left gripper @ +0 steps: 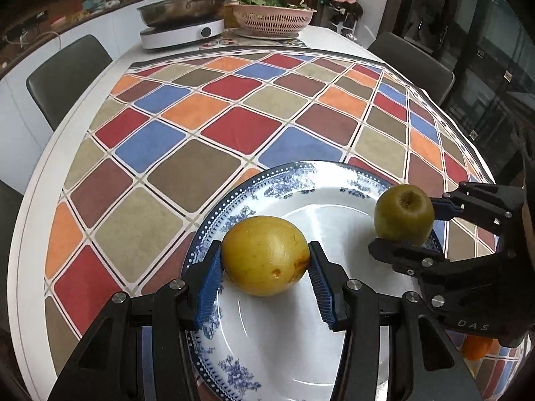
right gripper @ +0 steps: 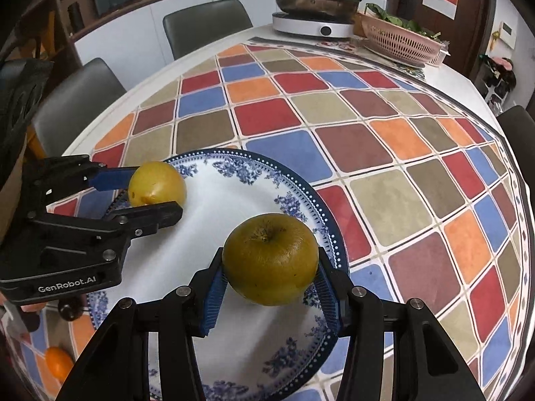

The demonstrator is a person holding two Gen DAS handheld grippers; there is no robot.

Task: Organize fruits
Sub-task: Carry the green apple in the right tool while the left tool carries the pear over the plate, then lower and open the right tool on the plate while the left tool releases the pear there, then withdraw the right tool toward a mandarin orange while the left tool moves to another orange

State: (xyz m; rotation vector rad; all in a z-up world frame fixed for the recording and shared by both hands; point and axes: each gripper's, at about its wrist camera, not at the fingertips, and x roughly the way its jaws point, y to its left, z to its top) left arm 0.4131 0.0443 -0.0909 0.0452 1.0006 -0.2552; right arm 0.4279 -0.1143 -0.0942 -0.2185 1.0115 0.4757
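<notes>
A blue-and-white patterned plate (left gripper: 294, 180) lies on the checked tablecloth; it also shows in the right wrist view (right gripper: 234, 167). My left gripper (left gripper: 265, 260) is shut on a yellow fruit (left gripper: 265, 255) over the plate's left part; the same fruit shows in the right wrist view (right gripper: 157, 183). My right gripper (right gripper: 271, 267) is shut on a green-brown apple (right gripper: 270, 259) with its stem up, over the plate's right part; the apple also shows in the left wrist view (left gripper: 404, 214). An orange fruit (right gripper: 58, 362) lies on the cloth near the table's front edge, partly hidden.
At the far end of the table stand an induction cooker with a steel pan (left gripper: 182, 23) and a pink basket of greens (left gripper: 272, 16). Dark chairs (left gripper: 67, 77) stand around the table. The checked cloth (left gripper: 234, 117) stretches beyond the plate.
</notes>
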